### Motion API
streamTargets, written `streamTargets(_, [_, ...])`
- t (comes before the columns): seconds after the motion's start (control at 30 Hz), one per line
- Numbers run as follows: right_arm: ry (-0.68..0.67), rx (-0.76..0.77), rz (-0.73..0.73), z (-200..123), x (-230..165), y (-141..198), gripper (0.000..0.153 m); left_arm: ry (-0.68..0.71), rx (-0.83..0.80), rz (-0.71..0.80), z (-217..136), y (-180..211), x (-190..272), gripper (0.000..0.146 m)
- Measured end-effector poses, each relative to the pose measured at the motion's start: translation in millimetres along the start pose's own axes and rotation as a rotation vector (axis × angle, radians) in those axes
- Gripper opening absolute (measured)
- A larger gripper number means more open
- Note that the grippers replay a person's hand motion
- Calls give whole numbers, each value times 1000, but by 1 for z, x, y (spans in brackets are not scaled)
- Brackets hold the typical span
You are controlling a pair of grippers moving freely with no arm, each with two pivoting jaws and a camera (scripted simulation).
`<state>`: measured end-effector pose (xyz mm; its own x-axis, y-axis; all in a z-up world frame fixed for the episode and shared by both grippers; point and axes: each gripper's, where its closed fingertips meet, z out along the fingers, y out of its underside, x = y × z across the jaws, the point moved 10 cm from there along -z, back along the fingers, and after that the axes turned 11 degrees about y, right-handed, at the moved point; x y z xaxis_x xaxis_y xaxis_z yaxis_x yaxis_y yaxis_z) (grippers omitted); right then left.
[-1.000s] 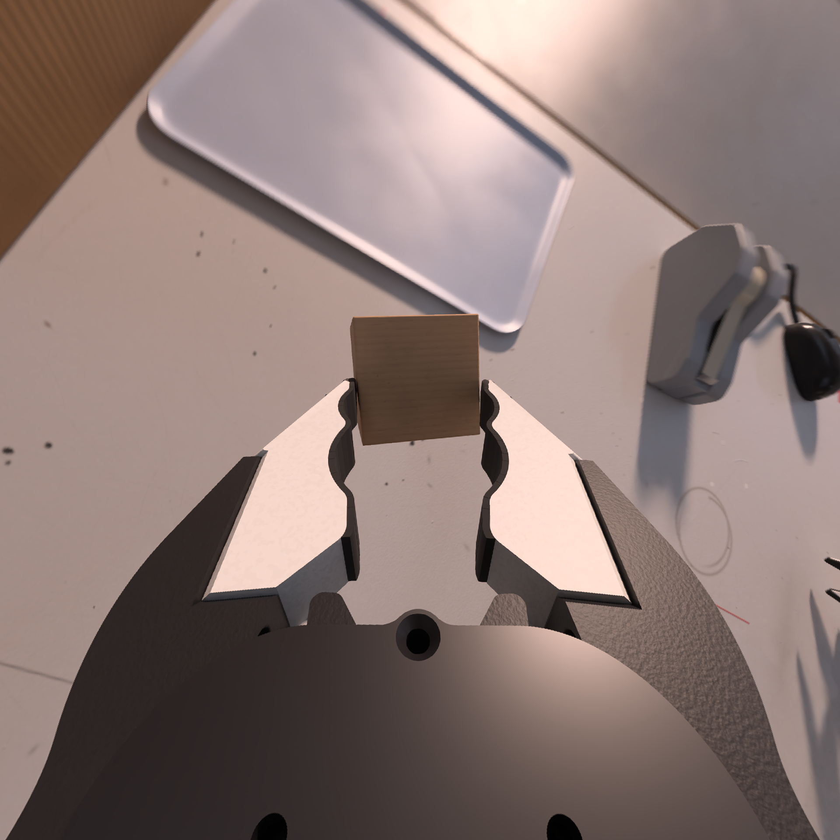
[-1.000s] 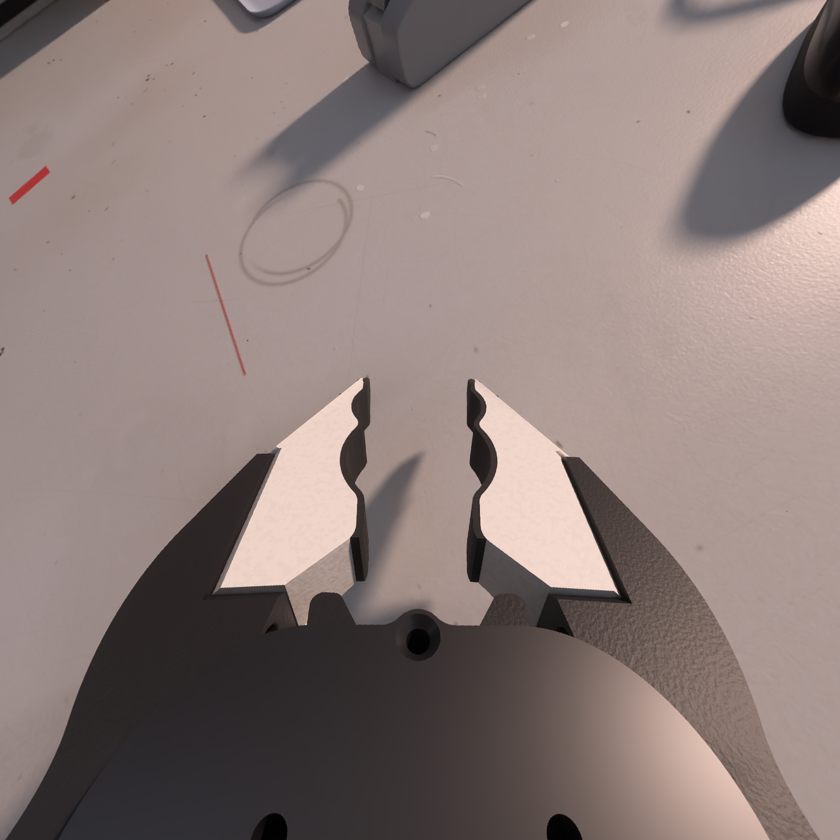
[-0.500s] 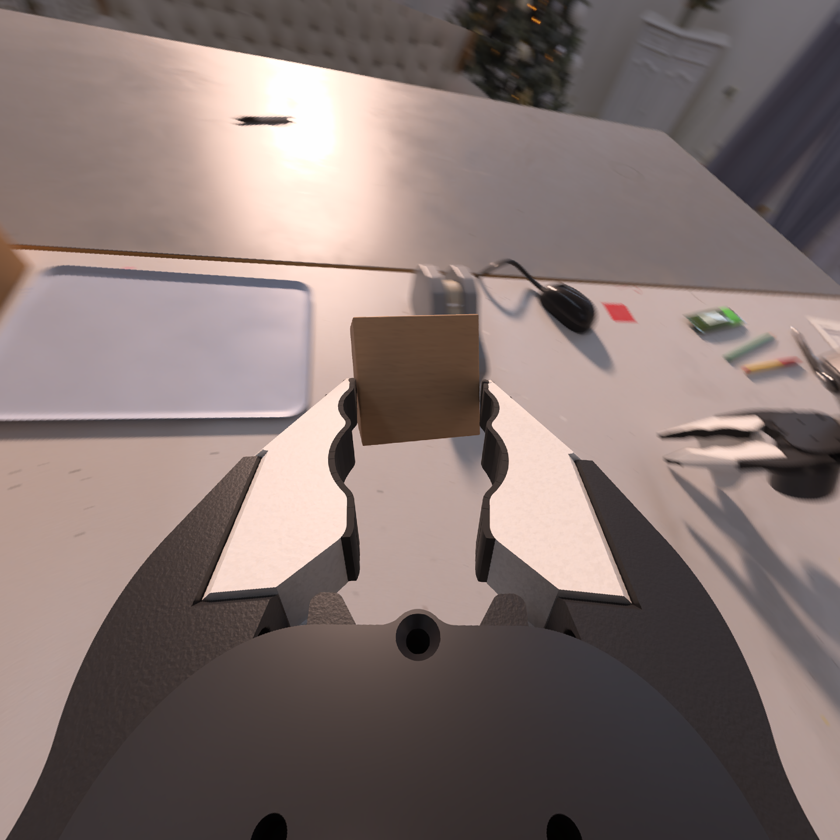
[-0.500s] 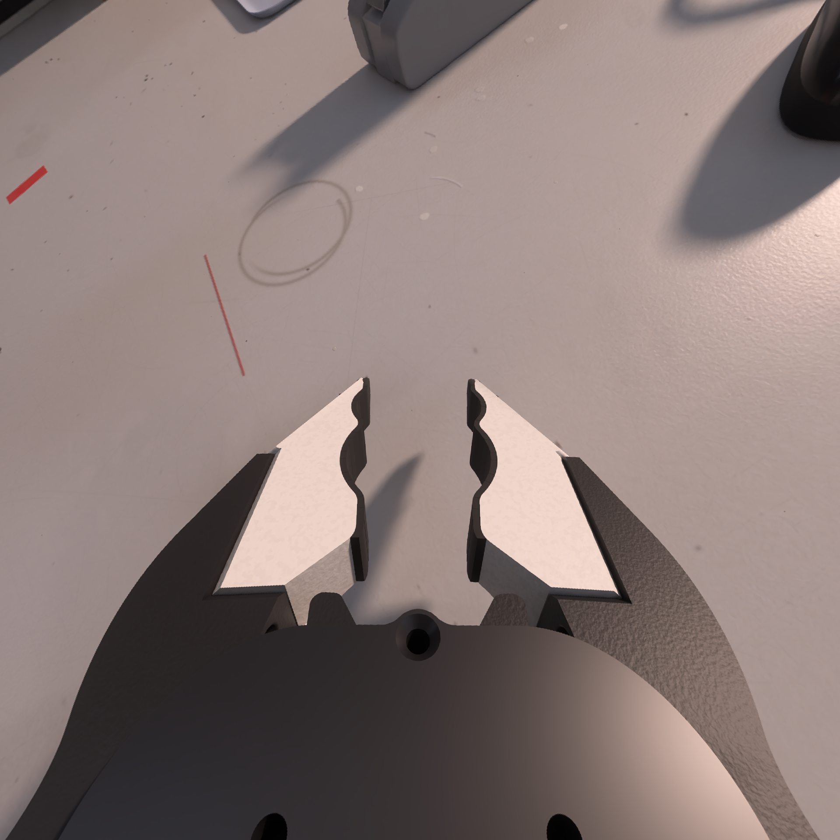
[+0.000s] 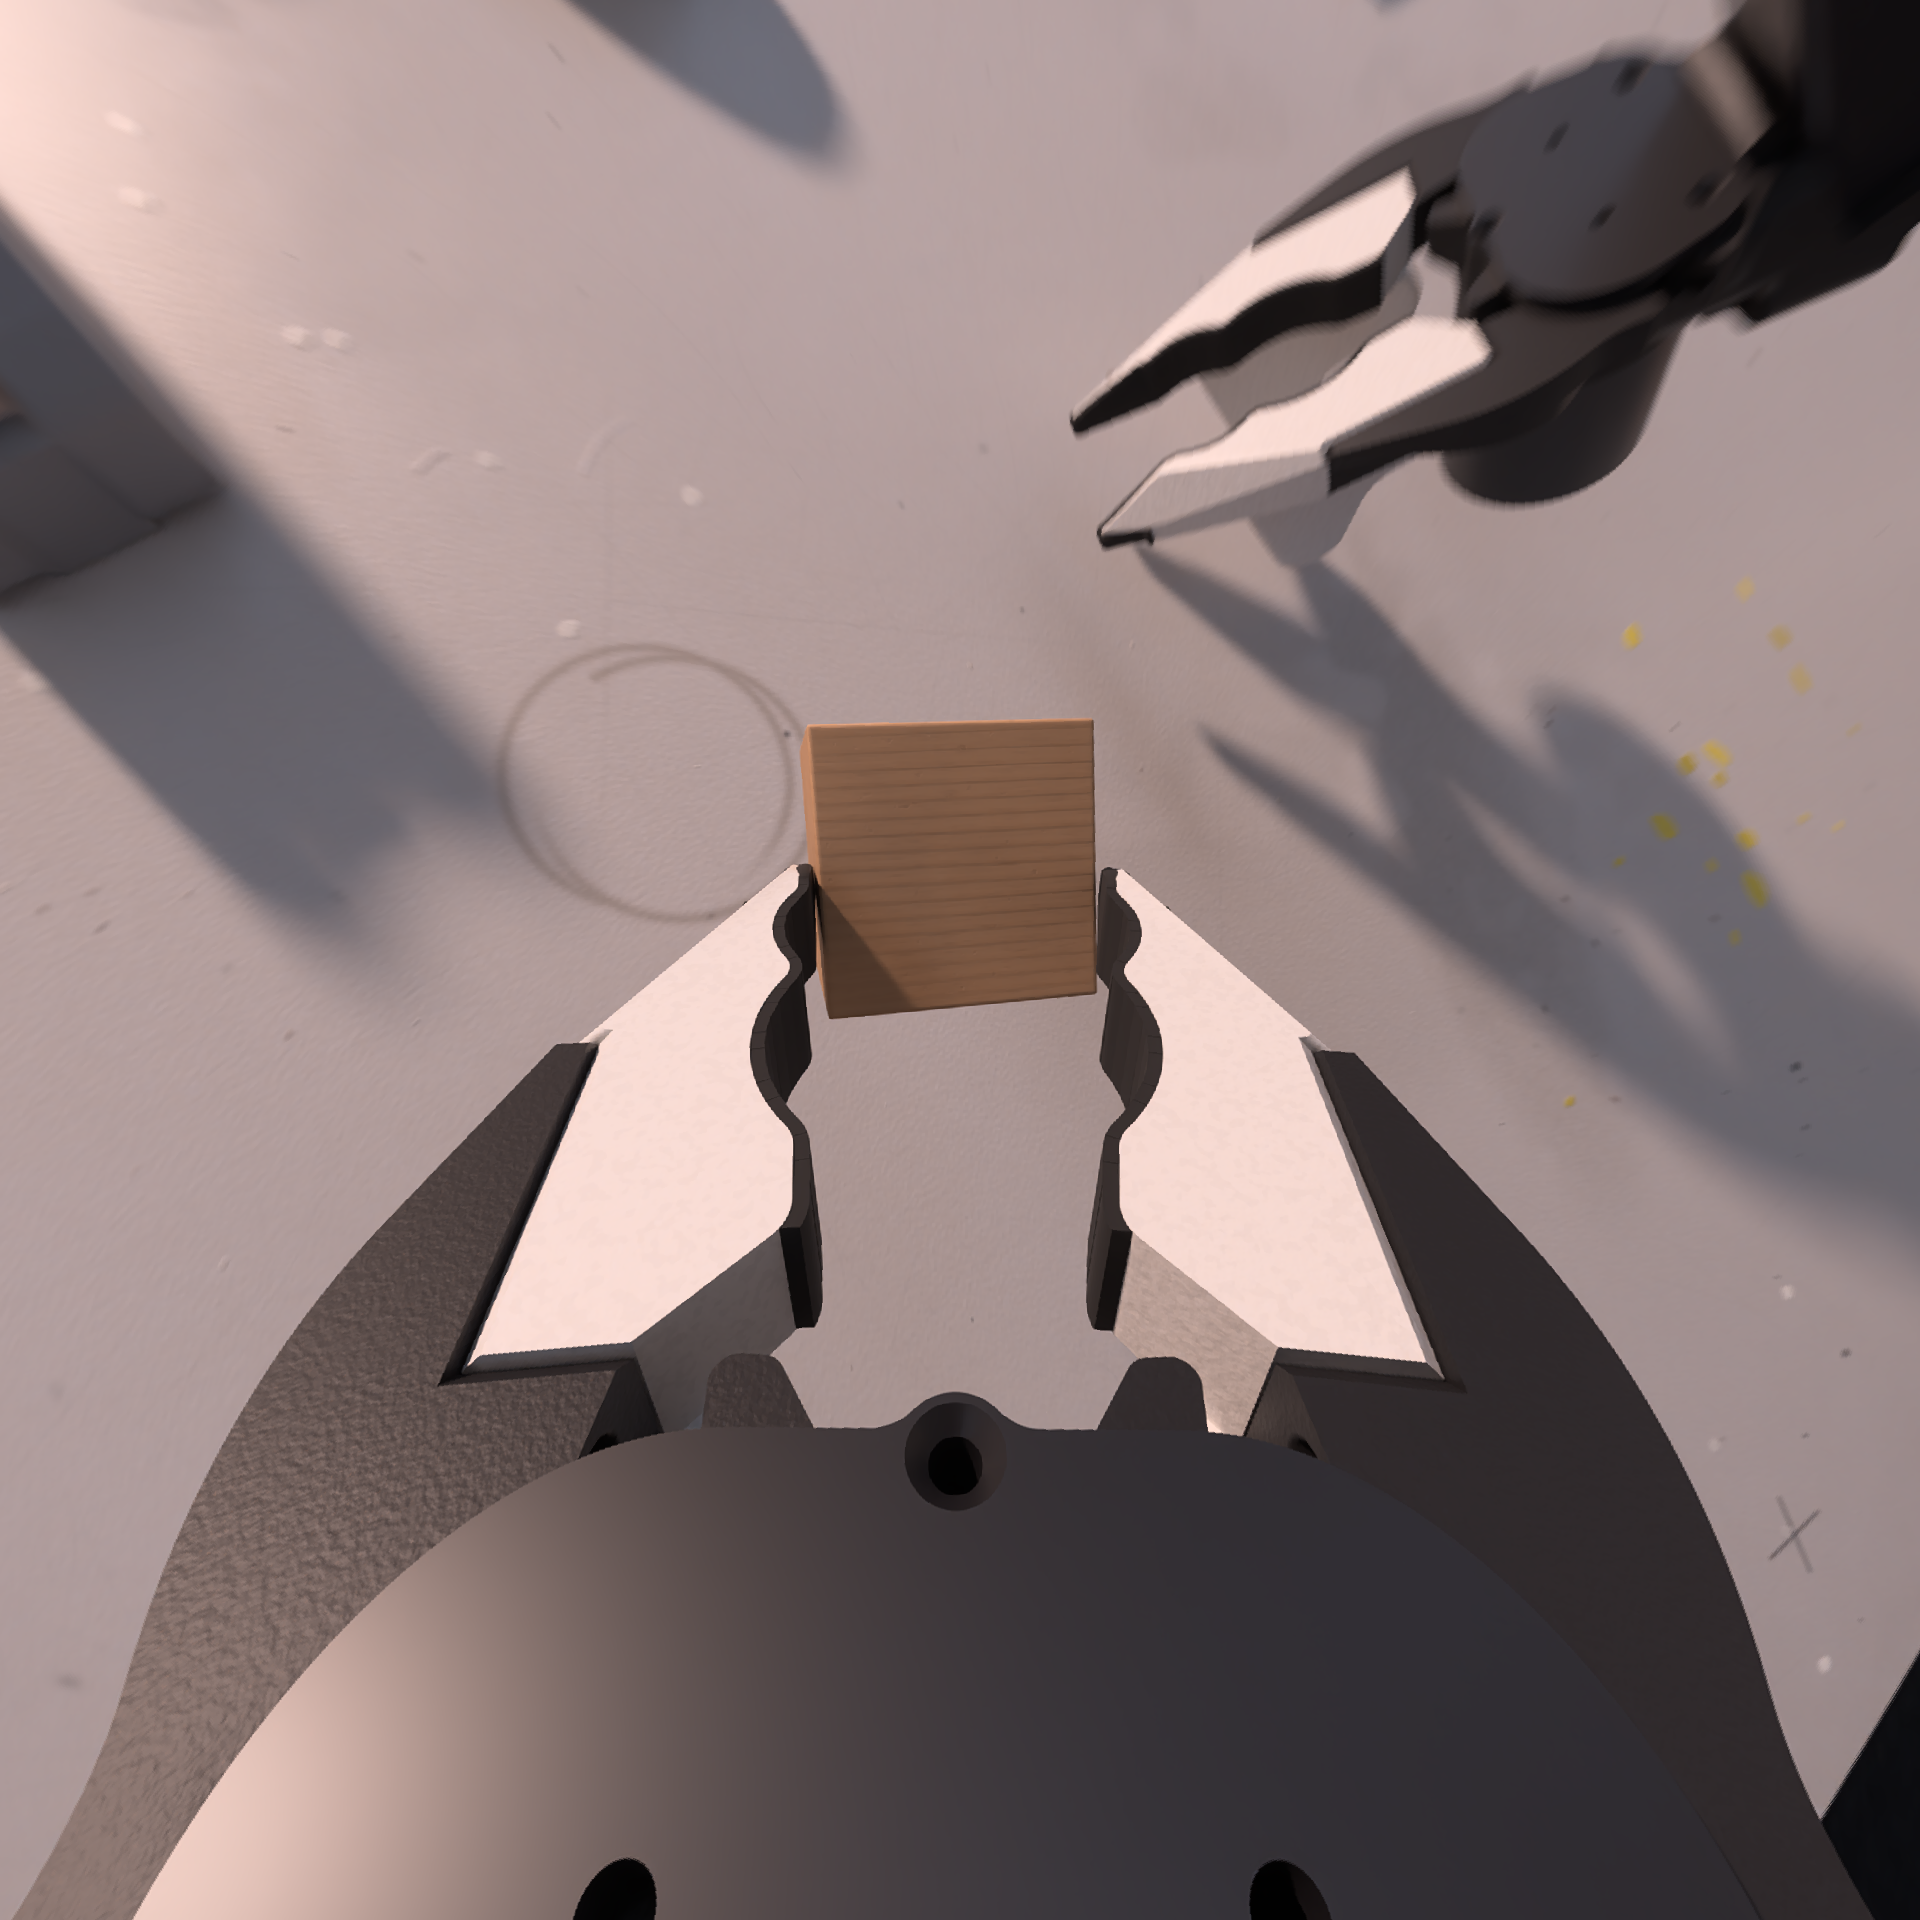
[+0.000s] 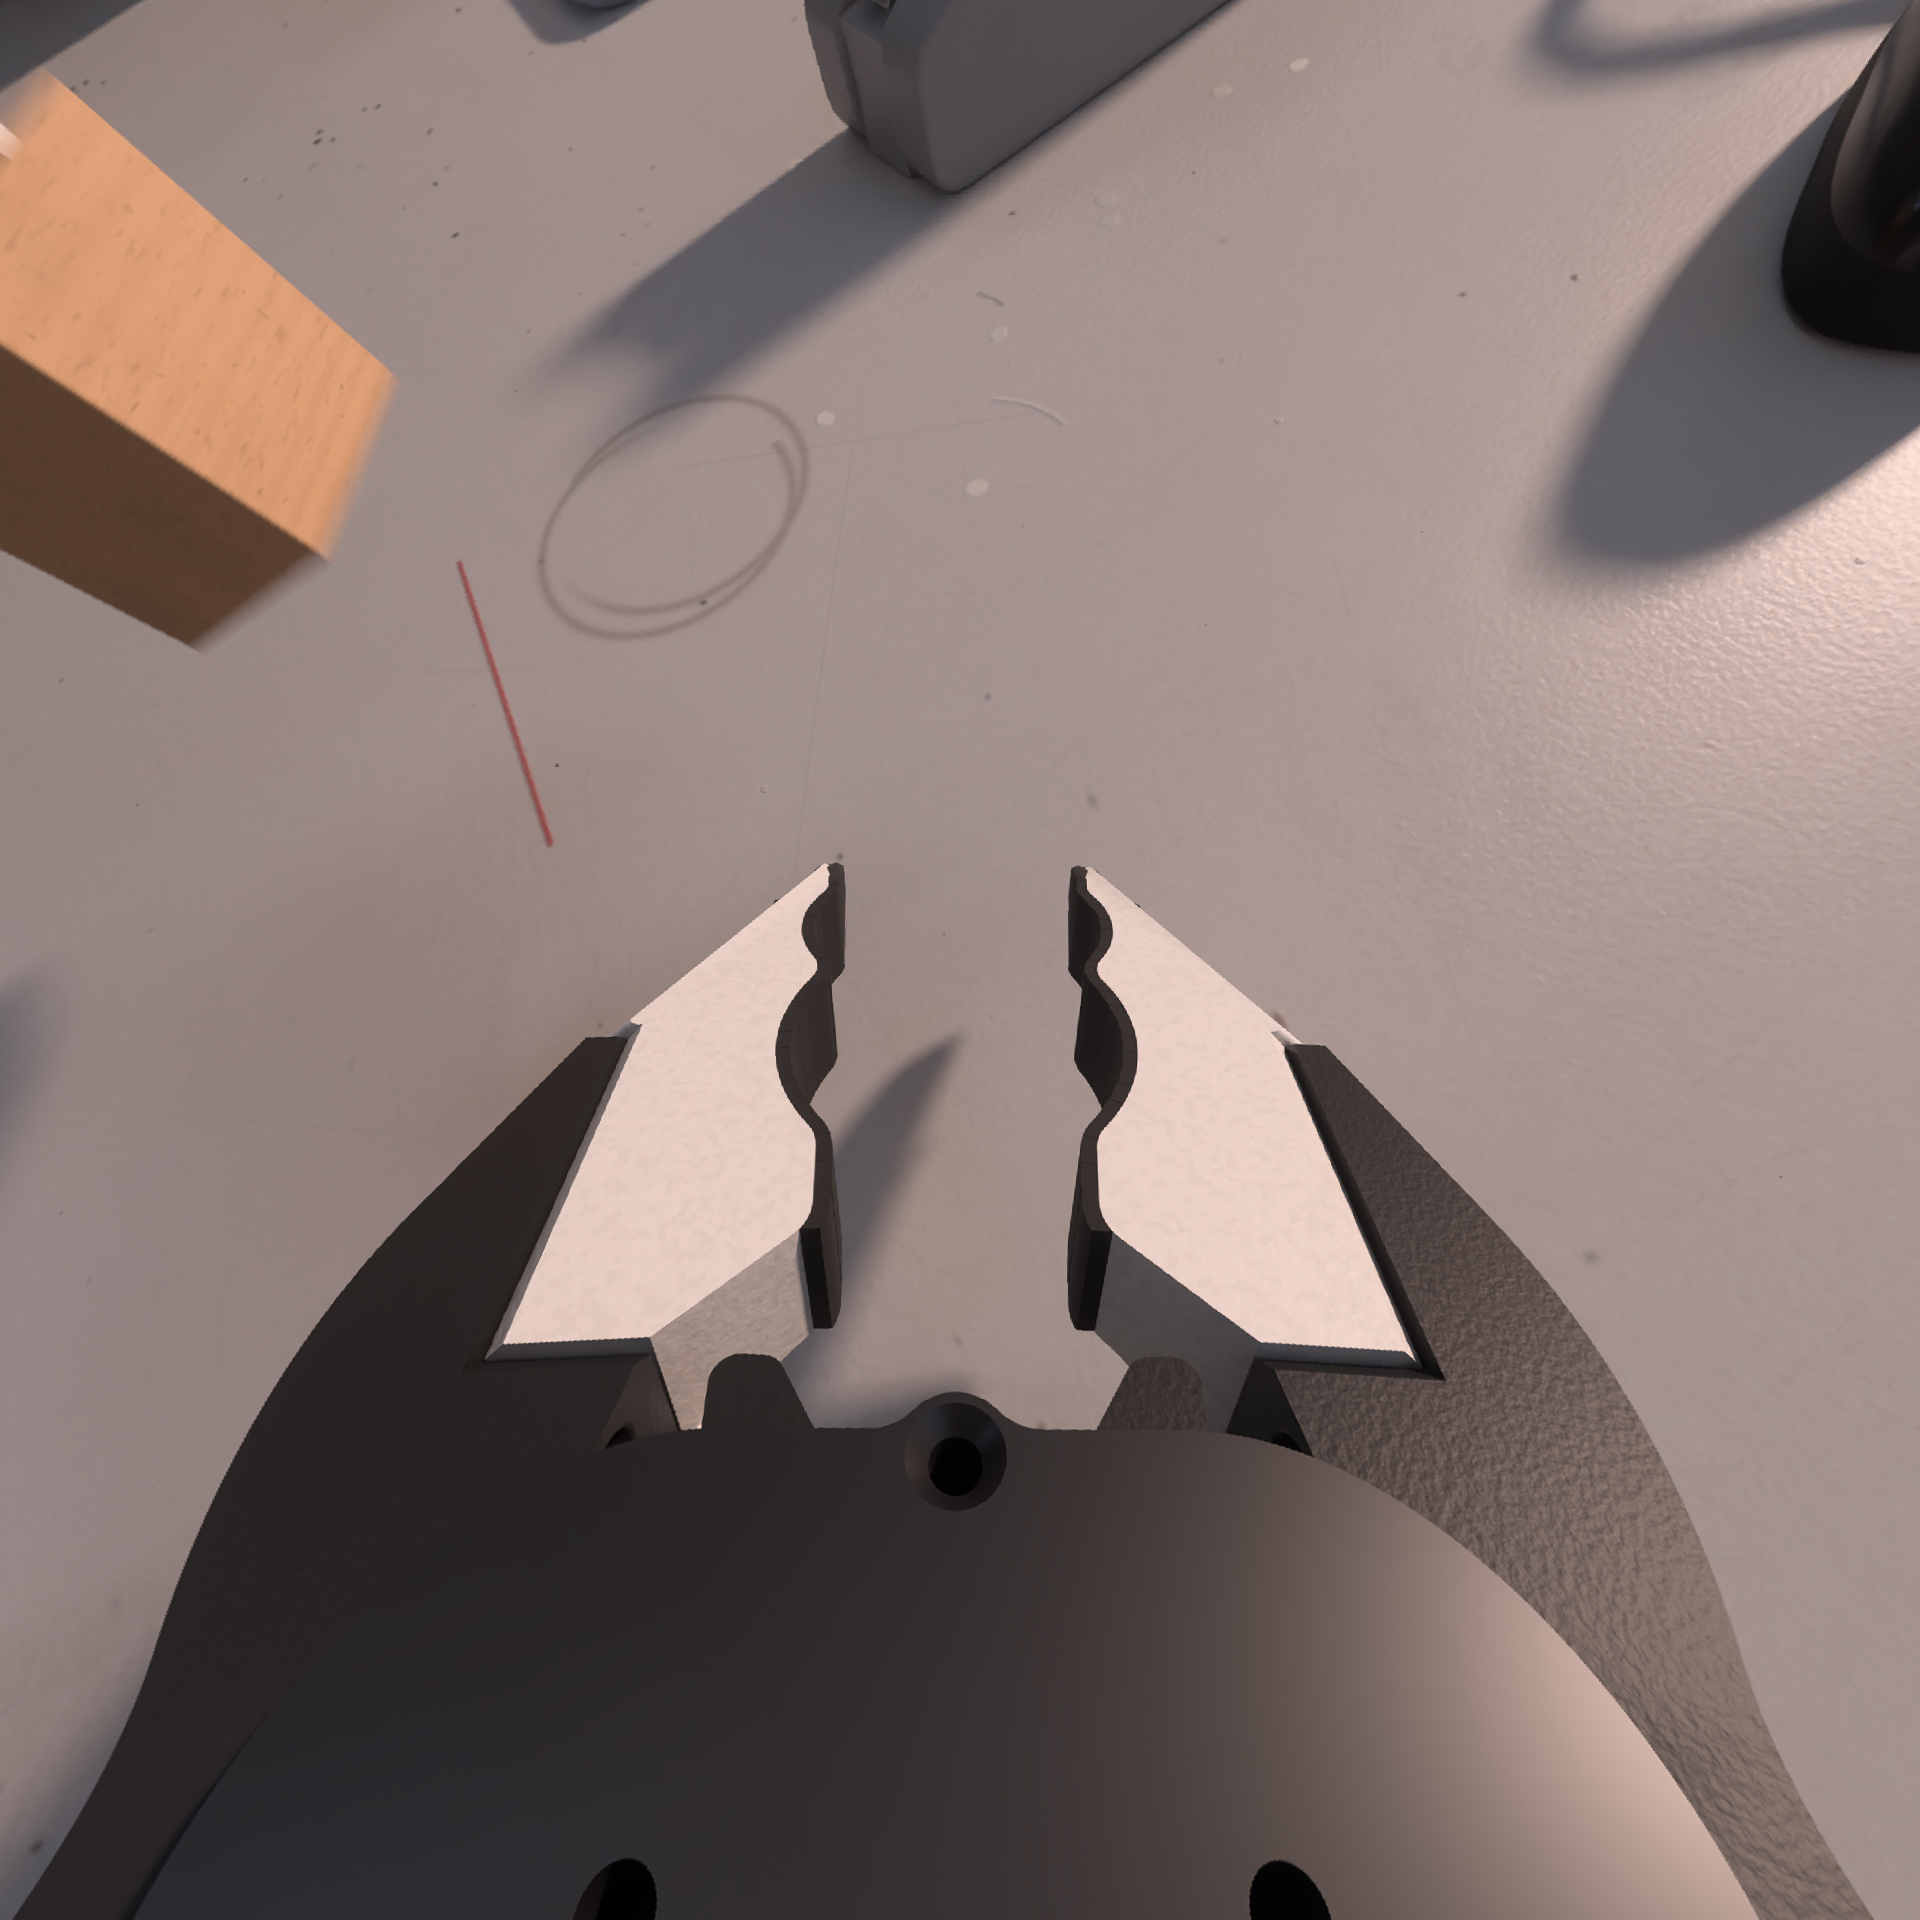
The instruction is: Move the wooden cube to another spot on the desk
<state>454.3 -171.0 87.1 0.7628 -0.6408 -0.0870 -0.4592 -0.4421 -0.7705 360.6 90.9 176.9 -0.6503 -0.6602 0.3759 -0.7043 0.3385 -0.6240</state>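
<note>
1. Over at the far left of the left wrist view, a pale grey block (image 5: 62,499) sits on the desk (image 5: 312,1039) and throws a long shadow. It lies well apart from the work and looks to play no part in it.
2. Next comes a faint pencilled ring (image 5: 644,779) on the desk top, just left of the cube. It may mark a spot, though nothing shows that it is the goal.
3. At centre, the left gripper (image 5: 954,883) is clamped on the wooden cube (image 5: 954,868). Its fingertips (image 5: 800,904) press the cube's two opposite sides, so the block sits square and level between them. The cube appears lifted clear of the desk, likely so it can travel without scraping. It has not yet been set down, so I judge the carry is under way.
4. To the upper right, the right gripper (image 5: 1101,478) hangs above the desk with its jaws apart and nothing between them. It is well clear of the cube and seems only to be waiting out of the way.
5. From the right wrist view, the cube (image 6: 156,353) shows at the left edge, blurred, beside a thin red line (image 6: 504,701) on the desk.
</note>
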Motion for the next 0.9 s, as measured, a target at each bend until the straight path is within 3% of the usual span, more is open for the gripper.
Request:
streamTargets(0.23, [-19, 13, 47, -2, 5, 0, 43, -6, -259, 70, 81, -14, 1, 55])
streamTargets(0.43, [-34, 17, 70, -2, 7, 0, 43, -10, -281, 139, 92, -16, 10, 55])
streamTargets(0.5, [-34, 16, 63, -2, 7, 0, 43, -9, -270, 143, 91, -11, 13, 82])
streamTargets(0.53, [-33, 16, 60, -2, 6, 0, 43, -9, -259, 145, 88, -9, 14, 92])
streamTargets(0.63, [-32, 17, 57, -2, 6, 0, 43, 19, -174, 149, 71, -7, 20, 103])
streamTargets(0.77, [-33, 17, 57, -2, 6, 0, 43, 59, -29, 129, 30, 0, 19, 107])
streamTargets(0.9, [-32, 19, 56, -2, 6, 0, 43, -91, 73, 48, -28, 21, -7, 107])
